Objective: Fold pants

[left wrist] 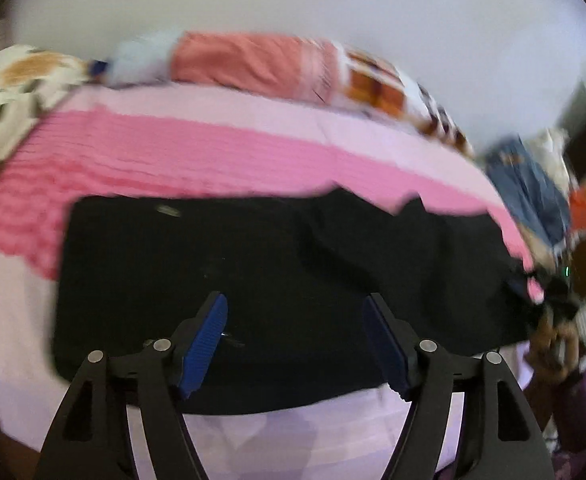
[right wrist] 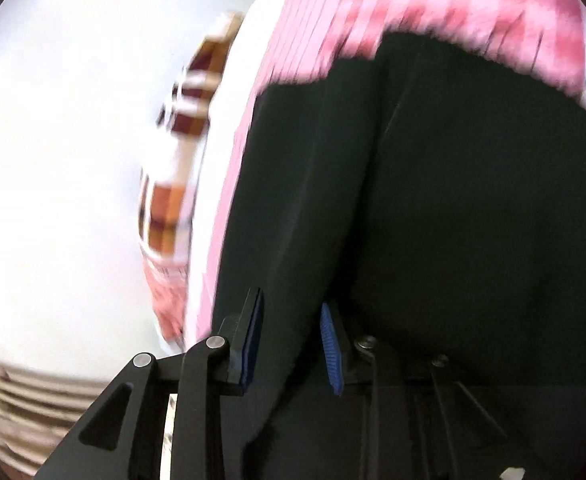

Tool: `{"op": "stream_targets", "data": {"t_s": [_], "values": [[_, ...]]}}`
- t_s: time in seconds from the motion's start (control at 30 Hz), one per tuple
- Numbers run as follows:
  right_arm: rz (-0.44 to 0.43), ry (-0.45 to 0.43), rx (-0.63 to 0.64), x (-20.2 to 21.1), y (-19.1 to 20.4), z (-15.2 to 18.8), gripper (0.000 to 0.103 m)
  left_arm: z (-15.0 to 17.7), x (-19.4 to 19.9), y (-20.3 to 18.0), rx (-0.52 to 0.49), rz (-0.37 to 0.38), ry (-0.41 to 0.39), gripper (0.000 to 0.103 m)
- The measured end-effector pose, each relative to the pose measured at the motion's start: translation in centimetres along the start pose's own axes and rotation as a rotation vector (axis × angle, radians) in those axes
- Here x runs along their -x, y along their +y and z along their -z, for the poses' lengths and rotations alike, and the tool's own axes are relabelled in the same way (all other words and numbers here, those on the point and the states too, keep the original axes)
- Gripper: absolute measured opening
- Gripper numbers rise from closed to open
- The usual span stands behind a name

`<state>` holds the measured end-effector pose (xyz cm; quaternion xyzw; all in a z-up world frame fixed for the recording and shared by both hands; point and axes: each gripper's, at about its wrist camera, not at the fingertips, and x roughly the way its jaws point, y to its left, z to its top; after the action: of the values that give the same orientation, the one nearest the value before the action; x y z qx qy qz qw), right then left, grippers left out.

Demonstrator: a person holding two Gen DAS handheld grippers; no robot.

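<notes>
Black pants (left wrist: 277, 280): folded to near rectangle on pink bedspread (left wrist: 173, 152); right end rumpled, unfinished. Left gripper (left wrist: 295, 344) wide, empty; right gripper (right wrist: 291, 344) narrowly apart, empty.

The pants (left wrist: 277, 280) lie flat on the bed (left wrist: 173, 160), just beyond the left gripper (left wrist: 295, 344). Behind them, pillows (left wrist: 253, 62) line the bed's far edge. A pile of clothes (left wrist: 529, 188) sits off the bed's right side.
</notes>
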<state>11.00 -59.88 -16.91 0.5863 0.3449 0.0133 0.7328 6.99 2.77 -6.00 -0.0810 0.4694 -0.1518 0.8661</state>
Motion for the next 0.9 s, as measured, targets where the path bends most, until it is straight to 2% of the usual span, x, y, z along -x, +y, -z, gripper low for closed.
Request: {"op": "stream_targets", "data": {"t_s": [0.1,0.13,0.17,0.23,0.3,0.53,0.63,0.7,0.73,0.8,0.83,0.87,0.9], "values": [[-0.023,-0.022,0.005,0.0,0.1,-1.7,0.026,0.3,-2.5,-2.6,-0.045,0.019,0.057,0.071],[-0.016,-0.019,0.022,-0.1,0.4,-2.0,0.022,0.4,-3.2,-3.1,-0.054,0.017,0.066,0.071],[0.000,-0.018,0.039,-0.4,0.6,-2.3,0.014,0.5,-3.7,-3.5,-0.062,0.023,0.077,0.071],[0.037,-0.014,0.068,-0.8,0.7,-2.8,0.009,0.5,-4.5,-4.0,-0.081,0.034,0.083,0.071],[0.041,-0.018,0.075,0.0,0.4,-2.9,0.007,0.3,-5.3,-4.1,-0.102,0.003,0.080,0.071],[0.054,-0.122,0.128,8.3,2.4,-0.4,0.004,-0.2,-5.7,-2.1,-0.077,-0.051,0.078,0.071],[0.106,-0.164,0.104,12.1,1.3,0.6,0.004,-0.2,-5.6,-0.9,-0.052,-0.065,0.083,0.071],[0.126,-0.156,0.080,13.0,-0.2,0.8,0.004,-0.1,-5.5,-0.1,-0.036,-0.074,0.087,0.071],[0.126,-0.145,0.072,13.1,-0.8,0.8,0.006,-0.1,-5.4,0.3,-0.031,-0.081,0.089,0.071],[0.054,-0.108,0.031,13.1,-2.1,0.7,0.008,0.1,-5.4,0.7,-0.029,-0.095,0.092,0.071],[0.003,-0.075,0.002,12.1,-2.2,0.5,0.016,0.1,-5.4,1.0,-0.022,-0.101,0.095,0.071],[-0.011,-0.038,-0.015,10.8,-2.4,0.0,0.049,0.1,-5.3,1.0,-0.012,-0.099,0.097,0.071],[-0.004,-0.029,-0.020,10.1,-2.4,-0.2,0.064,0.1,-5.2,1.1,-0.001,-0.093,0.096,0.071]]}}
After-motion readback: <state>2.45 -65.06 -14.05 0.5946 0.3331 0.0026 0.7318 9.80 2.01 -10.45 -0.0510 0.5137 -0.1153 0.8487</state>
